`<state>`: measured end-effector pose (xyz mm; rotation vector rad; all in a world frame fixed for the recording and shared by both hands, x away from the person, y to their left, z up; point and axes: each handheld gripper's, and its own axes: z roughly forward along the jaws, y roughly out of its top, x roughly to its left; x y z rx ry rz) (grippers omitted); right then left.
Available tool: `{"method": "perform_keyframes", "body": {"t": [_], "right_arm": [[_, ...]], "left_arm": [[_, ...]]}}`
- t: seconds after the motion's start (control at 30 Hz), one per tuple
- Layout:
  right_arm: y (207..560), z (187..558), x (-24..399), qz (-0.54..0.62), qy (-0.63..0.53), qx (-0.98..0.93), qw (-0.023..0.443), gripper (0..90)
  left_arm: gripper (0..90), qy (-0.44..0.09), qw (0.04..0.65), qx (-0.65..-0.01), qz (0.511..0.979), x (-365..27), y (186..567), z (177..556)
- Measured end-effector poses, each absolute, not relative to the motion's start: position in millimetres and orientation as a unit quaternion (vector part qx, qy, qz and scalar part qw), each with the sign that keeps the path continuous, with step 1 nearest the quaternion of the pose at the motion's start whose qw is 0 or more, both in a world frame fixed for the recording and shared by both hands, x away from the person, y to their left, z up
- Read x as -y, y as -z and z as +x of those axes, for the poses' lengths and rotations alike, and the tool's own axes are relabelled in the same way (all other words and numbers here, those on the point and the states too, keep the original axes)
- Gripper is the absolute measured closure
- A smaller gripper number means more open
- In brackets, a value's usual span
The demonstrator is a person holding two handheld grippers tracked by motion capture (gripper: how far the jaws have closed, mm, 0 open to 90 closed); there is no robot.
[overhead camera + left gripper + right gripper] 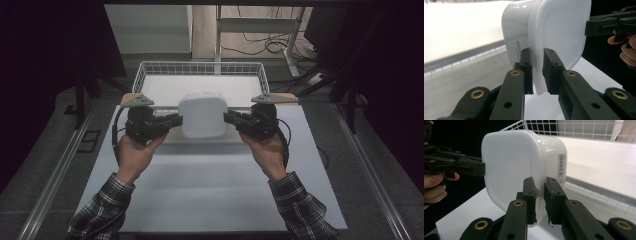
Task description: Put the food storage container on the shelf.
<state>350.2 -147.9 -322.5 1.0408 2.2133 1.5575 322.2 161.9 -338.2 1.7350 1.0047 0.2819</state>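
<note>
I work at a white table in a dim room, with dark floor on both sides and cables lying on the floor beyond. A white wire basket stands at the far end of the table.

Between my hands hangs a white plastic container with rounded corners, held off the table just in front of the basket. It is tipped so that its broad flat lid side faces me and its deeper body points away toward the basket. It looks nearly square, so I cannot pick out a long axis.

My left gripper is clenched on the container's rim at its left edge. My right gripper pinches the rim at the opposite edge.
</note>
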Motion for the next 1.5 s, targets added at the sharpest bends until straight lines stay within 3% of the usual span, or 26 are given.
{"method": "perform_keyframes", "body": {"t": [0.67,1.1,1.5], "right_arm": [[292,401,140,0.384,-0.539,-0.739,0.13,77.3],[299,431,134,0.415,-0.52,-0.738,0.11,76.1],[299,449,130,0.431,-0.524,-0.729,0.092,68.7]], "left_arm": [[79.6,-0.121,0.528,-0.43,0.723,-164,298,372],[78.7,-0.097,0.519,-0.447,0.722,-167,307,403],[67.1,-0.094,0.524,-0.459,0.711,-164,309,420]]}}
